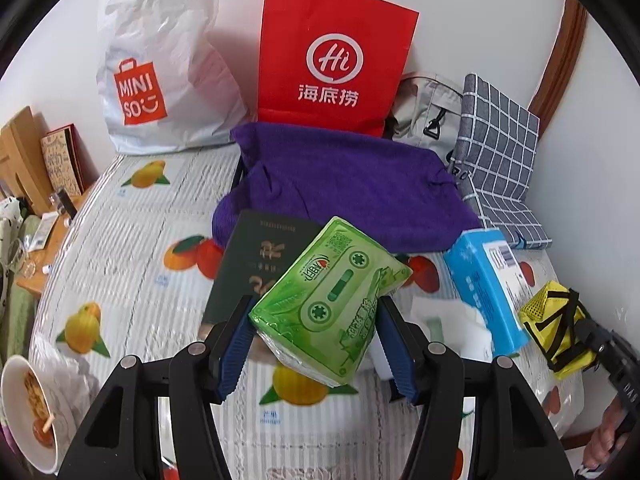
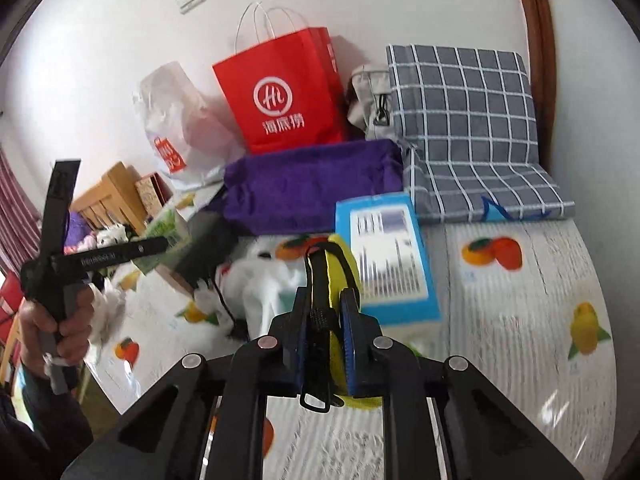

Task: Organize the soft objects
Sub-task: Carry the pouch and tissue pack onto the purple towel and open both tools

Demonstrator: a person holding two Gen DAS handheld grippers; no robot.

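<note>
Fruit-print tablecloth (image 1: 132,240) crowded with bags; left tongs (image 1: 316,320) clamp green tissue pack (image 1: 328,300), right tongs (image 2: 326,340) clamp yellow pouch (image 2: 340,276).

Print on the blue box (image 2: 386,256) too blurred to read. Purple cloth (image 1: 352,184) partly covered by the dark green booklet (image 1: 256,264) and green tissue pack (image 1: 328,300). Bowl (image 1: 28,404) cut off at the left edge. Small items on the wooden side table (image 1: 40,248) too small to name. Behind the left tool (image 2: 96,256), possibly white plastic, smeared.
</note>
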